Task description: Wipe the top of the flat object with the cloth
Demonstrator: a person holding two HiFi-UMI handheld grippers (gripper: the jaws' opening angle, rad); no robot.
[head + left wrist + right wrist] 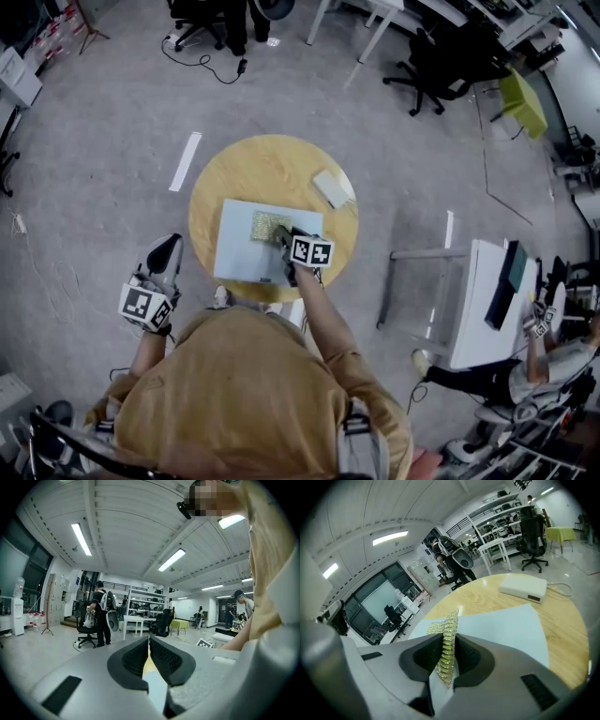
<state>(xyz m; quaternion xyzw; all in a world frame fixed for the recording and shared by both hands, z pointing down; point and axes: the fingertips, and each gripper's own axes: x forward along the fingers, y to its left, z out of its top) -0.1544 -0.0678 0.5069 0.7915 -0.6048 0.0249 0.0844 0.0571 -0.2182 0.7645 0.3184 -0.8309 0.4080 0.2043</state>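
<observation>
Cloth (265, 225) clamped by outstretched right gripper (282, 235); left gripper (168, 250) held low, jaws together.

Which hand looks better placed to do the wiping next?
Right. The right gripper pinches the yellow cloth on the pale blue board; the left gripper is beside the table, shut and empty.
</observation>
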